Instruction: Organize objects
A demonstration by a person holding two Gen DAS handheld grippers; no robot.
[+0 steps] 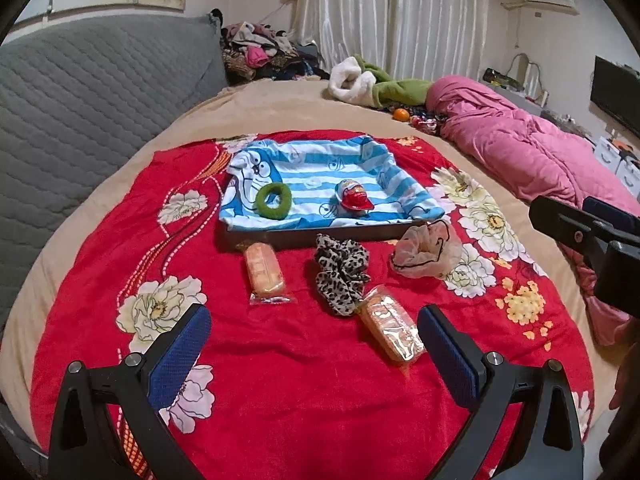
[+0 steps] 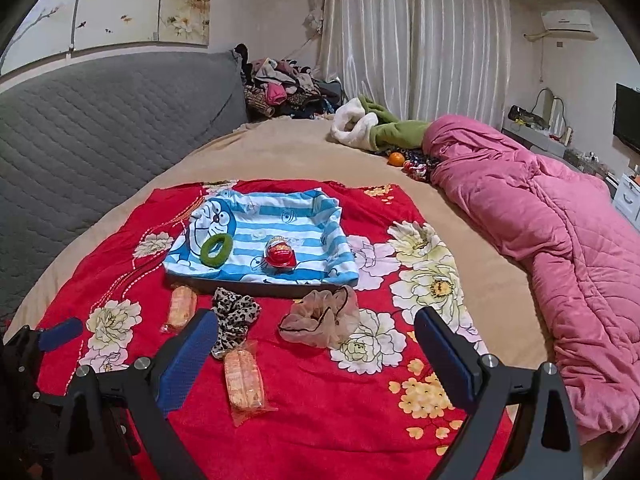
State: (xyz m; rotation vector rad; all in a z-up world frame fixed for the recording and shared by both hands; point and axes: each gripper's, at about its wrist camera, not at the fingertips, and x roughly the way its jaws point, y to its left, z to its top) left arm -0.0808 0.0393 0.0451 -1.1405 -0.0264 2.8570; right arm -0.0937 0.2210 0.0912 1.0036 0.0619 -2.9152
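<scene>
Tray (image 1: pixel 304 236) lined with striped cloth on the red blanket (image 1: pixel 300 392), green ring (image 1: pixel 273 200) and red egg (image 1: pixel 354 197) inside, scrunchies and snack packs before it, our left tool (image 1: pixel 314 344) and right tool (image 2: pixel 316 344) both spread wide, empty

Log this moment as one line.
left gripper open, empty | right gripper open, empty | tray: green ring, egg
</scene>
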